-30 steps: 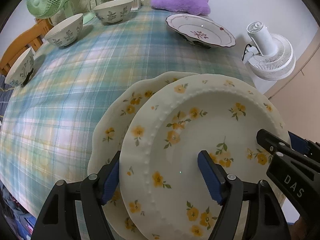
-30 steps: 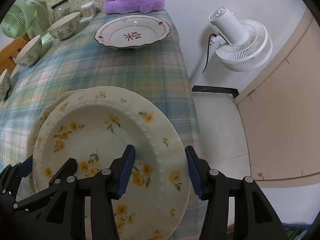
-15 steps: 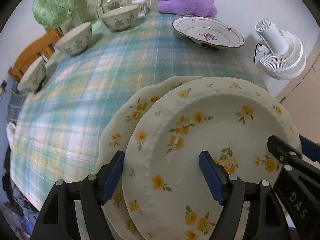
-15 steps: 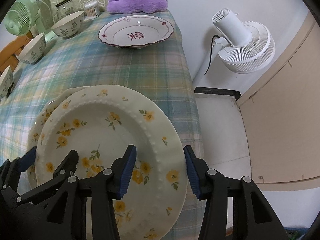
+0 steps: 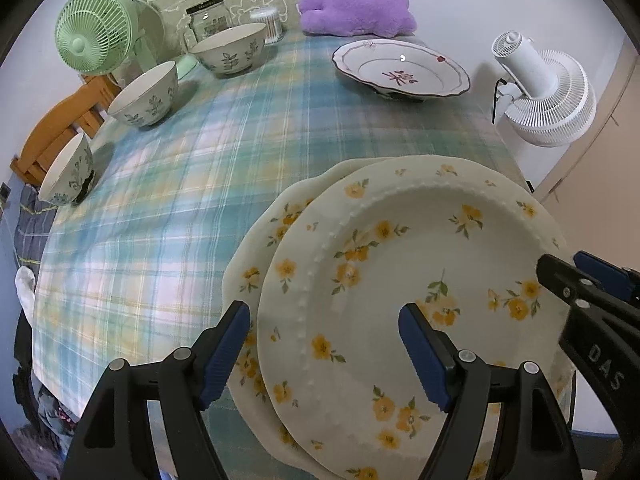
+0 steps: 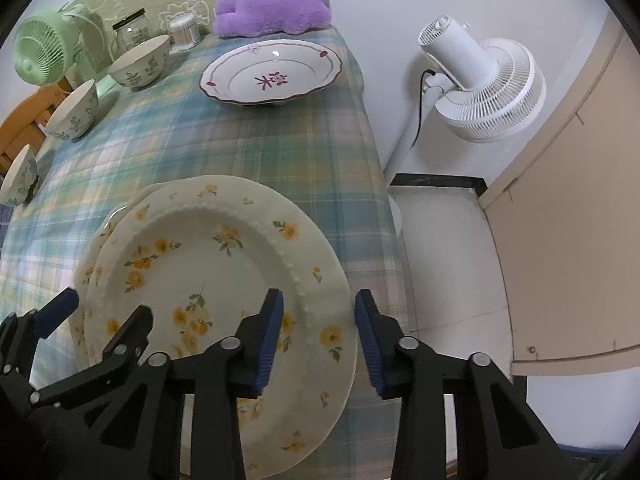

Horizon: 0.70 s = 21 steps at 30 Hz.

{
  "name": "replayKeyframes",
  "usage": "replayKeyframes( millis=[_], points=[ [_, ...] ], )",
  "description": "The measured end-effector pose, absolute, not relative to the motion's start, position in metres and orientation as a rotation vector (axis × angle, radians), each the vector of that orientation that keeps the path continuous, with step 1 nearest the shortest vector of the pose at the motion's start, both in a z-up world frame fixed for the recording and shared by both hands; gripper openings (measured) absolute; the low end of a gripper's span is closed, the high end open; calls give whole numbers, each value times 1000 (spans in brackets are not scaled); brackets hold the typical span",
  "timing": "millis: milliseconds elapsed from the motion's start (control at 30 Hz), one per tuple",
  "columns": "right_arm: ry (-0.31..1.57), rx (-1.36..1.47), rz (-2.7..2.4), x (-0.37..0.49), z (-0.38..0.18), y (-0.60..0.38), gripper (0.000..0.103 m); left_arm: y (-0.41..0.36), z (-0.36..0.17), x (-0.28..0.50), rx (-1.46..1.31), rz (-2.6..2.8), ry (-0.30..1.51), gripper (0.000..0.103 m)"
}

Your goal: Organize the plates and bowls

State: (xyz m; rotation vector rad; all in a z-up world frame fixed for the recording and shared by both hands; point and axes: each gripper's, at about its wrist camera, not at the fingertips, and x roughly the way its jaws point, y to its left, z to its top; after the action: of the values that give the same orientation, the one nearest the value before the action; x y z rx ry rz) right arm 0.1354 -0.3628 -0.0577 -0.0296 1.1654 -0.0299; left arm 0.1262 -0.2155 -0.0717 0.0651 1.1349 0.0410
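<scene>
Both tongs, left (image 5: 324, 344) and right (image 6: 318, 334), hang wide open gripping nothing; top plate (image 5: 420, 280) sits nested on its twin (image 5: 260, 264), so stacking's probably done.

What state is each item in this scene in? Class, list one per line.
Top yellow-flower plate: stacked off-centre on another, overhanging the table edge.
Lower yellow-flower plate: underneath, flat on the tablecloth.
Red-patterned plate: alone, empty.
Three leaf-print bowls: upright, separate, unstacked.
Left hand-held gripper: open.
Right hand-held gripper: open, straddling the top plate's rim.
Glass jar: lidded.
</scene>
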Motion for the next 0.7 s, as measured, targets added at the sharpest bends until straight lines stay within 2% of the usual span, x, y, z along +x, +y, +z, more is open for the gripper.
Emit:
replayKeyframes(
  millis=[700],
  points=[
    [1211, -58, 0, 151, -74, -342, 39, -202, -75, 128, 48, 87, 1166, 79]
  ],
)
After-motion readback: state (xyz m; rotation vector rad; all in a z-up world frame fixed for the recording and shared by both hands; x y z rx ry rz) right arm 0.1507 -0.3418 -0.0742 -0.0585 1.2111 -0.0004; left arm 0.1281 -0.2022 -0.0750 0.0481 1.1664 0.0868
